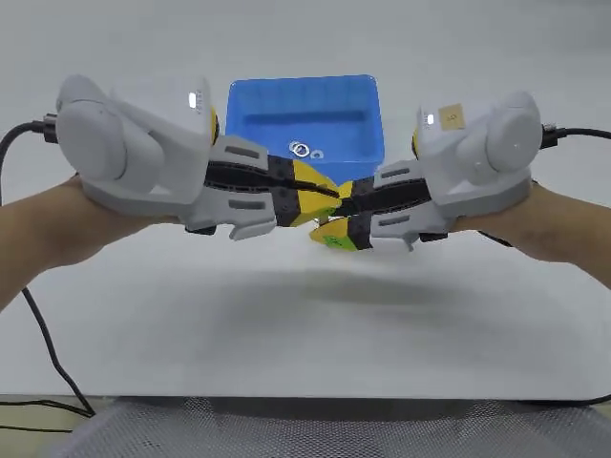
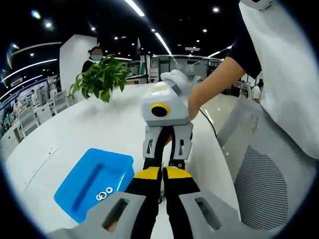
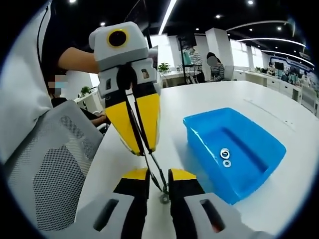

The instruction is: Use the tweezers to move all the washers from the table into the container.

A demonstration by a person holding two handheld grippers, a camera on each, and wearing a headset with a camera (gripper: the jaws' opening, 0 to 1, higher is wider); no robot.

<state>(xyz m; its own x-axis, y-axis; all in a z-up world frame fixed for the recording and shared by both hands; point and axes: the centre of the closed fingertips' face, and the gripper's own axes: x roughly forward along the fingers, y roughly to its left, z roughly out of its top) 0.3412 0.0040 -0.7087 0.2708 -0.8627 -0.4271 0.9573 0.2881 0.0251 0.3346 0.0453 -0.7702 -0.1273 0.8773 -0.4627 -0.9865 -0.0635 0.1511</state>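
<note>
Left tongs (image 3: 143, 148) pressed together on tweezers (image 3: 155, 172), above bench (image 1: 286, 324). Right tongs (image 3: 158, 175) narrowly parted, tweezers' legs between them; cannot tell if they squeeze. Washer (image 3: 164, 198) at tweezers' tip. Blue container (image 1: 305, 88) just beyond, on far side. Other washers (image 1: 304, 149) lie inside container.
</note>
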